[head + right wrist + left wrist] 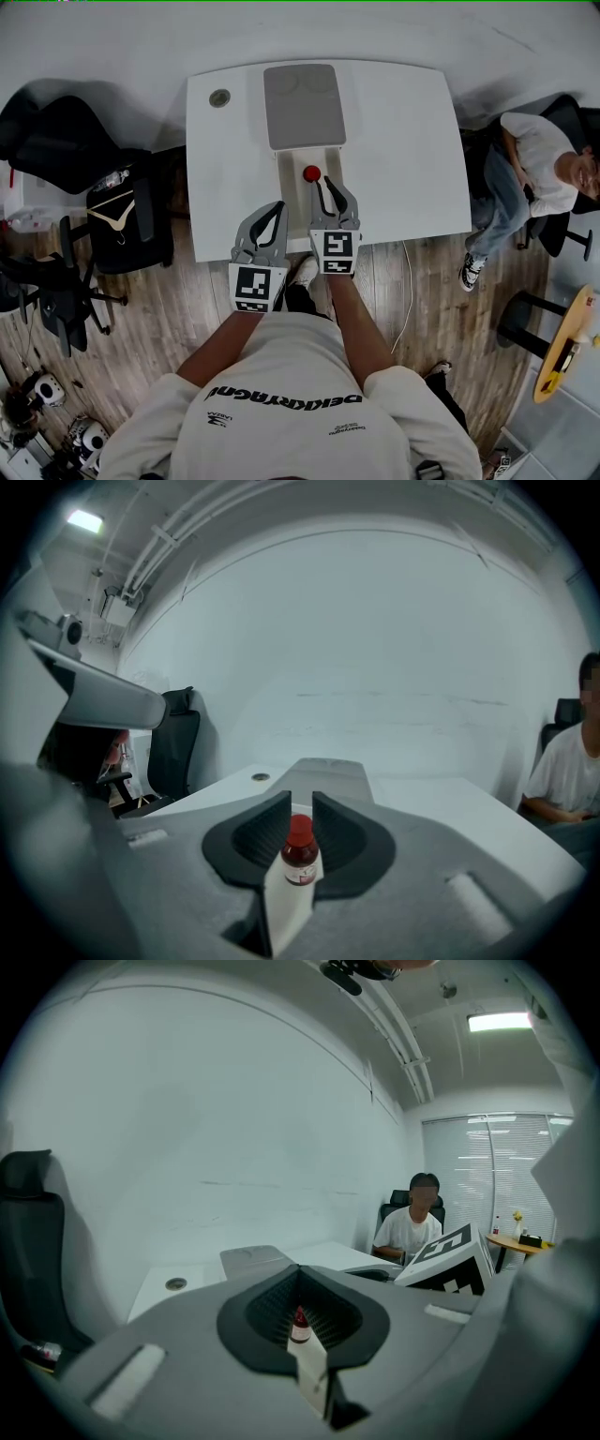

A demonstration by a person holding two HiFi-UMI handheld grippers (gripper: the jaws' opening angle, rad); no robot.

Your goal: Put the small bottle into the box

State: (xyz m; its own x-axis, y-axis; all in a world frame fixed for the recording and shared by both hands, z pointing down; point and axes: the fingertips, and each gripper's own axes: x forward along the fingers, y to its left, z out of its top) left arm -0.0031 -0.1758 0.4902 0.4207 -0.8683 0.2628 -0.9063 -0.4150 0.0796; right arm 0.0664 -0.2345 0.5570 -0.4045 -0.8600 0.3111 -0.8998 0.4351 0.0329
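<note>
The small bottle point(311, 173), clear with a red cap, stands upright inside the open cream box point(289, 178) at the middle of the white table point(403, 141). The box's grey lid point(304, 105) lies open behind it. My right gripper point(328, 181) reaches into the box. In the right gripper view the bottle point(300, 853) sits between the jaws of the right gripper point(297, 803), and the pads look pressed against its sides. My left gripper point(279, 204) hovers at the table's near edge, its jaws together. In the left gripper view the bottle point(299, 1326) shows small and far beyond the left gripper point(299, 1271).
A round cable hole point(219, 97) sits at the table's far left corner. Black chairs point(56, 141) stand left of the table. A person point(539, 150) sits to the right. A yellow round table point(567, 342) is at the lower right, and a cable point(408, 300) trails on the wooden floor.
</note>
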